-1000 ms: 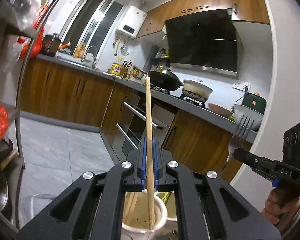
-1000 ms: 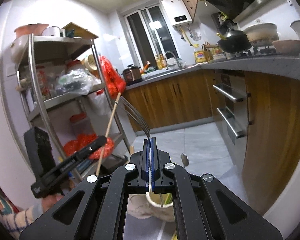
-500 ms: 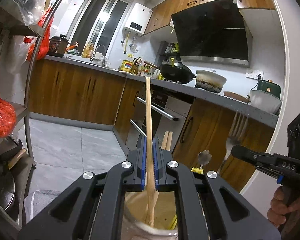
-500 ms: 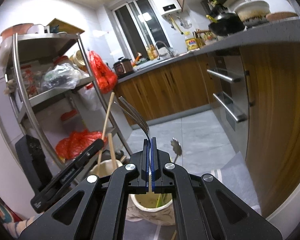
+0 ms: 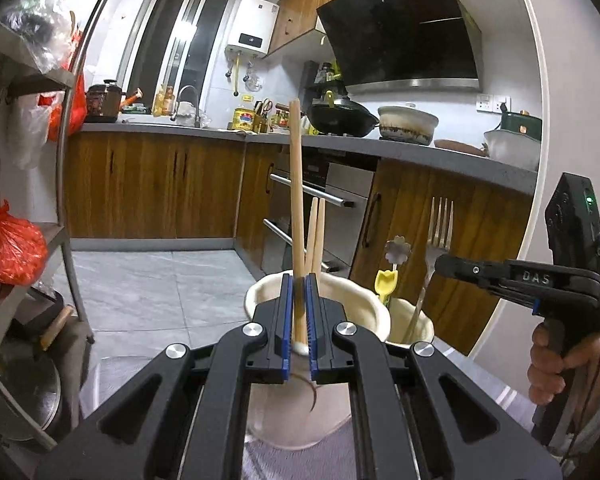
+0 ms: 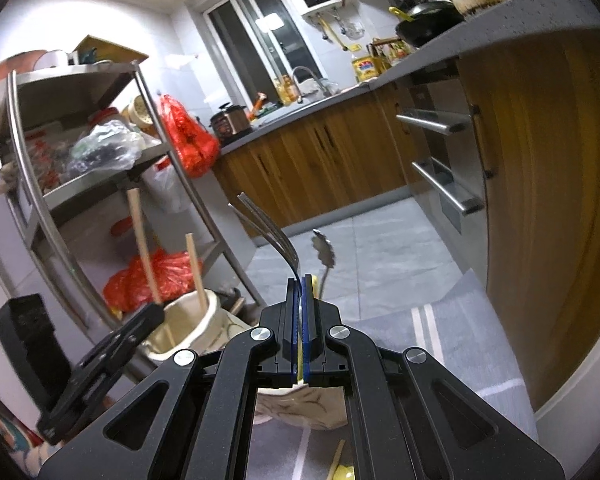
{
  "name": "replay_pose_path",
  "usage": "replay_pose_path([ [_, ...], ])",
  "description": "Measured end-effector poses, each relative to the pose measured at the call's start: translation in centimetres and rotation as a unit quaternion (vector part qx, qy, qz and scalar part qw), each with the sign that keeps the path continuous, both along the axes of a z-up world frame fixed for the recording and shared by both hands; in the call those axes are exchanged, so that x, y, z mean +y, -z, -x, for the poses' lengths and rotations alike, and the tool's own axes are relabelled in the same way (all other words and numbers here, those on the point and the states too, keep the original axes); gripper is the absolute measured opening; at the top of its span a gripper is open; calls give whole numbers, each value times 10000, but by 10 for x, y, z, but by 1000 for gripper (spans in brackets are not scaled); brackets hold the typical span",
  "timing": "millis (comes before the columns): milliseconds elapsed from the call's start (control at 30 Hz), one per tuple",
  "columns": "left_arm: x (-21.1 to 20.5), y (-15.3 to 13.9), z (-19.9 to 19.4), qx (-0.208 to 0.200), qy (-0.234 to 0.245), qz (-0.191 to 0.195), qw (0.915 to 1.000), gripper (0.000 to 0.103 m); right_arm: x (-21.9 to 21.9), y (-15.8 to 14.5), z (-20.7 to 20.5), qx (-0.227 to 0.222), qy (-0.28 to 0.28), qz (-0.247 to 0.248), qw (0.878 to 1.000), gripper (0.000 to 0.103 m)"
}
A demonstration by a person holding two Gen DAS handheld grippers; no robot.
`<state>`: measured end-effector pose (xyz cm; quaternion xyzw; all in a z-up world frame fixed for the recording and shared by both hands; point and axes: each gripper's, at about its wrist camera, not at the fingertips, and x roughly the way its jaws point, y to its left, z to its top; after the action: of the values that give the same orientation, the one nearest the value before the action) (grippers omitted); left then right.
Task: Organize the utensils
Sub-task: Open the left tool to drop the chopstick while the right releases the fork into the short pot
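My left gripper [image 5: 299, 304] is shut on a wooden chopstick [image 5: 297, 200] that stands upright, its lower end inside a cream ceramic holder [image 5: 364, 312]. Two more chopsticks [image 5: 316, 232] stand in that holder. My right gripper [image 6: 300, 308] is shut on a metal fork [image 6: 272, 232], tines up, its handle down in a second cream holder [image 6: 300, 404]. In the left wrist view the fork [image 5: 440, 224] stands in that holder [image 5: 414, 322] beside a flower-topped spoon [image 5: 396, 252] and a yellow utensil [image 5: 386, 282]. The left holder [image 6: 188, 328] also shows in the right wrist view.
The holders stand on a grey striped cloth [image 6: 440, 340]. A steel rack [image 6: 80, 152] with bags and pots stands to the left. Wooden cabinets [image 5: 152, 192], an oven [image 5: 320, 200] and a counter with a wok [image 5: 340, 114] lie ahead.
Both grippers have dropped lower. The chopstick has gone down into the left holder and the fork handle into the right holder. Both holders now sit closer in view.
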<state>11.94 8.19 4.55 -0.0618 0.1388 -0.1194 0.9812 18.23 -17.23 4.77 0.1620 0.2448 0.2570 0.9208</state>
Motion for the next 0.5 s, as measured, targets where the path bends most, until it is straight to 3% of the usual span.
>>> replay_pose_path([
  [167,7,-2,2,99,-103,32,9999,10,0,5,-1,101,63,32,9999,2],
  [367,17,-8,5,163,-248,166,9994,45,2,12,-6,277,106,-16,9996,2],
  [500,19,-11,9,181,-344,115,9992,57,1,14,-7,279,119,8,9995,2],
])
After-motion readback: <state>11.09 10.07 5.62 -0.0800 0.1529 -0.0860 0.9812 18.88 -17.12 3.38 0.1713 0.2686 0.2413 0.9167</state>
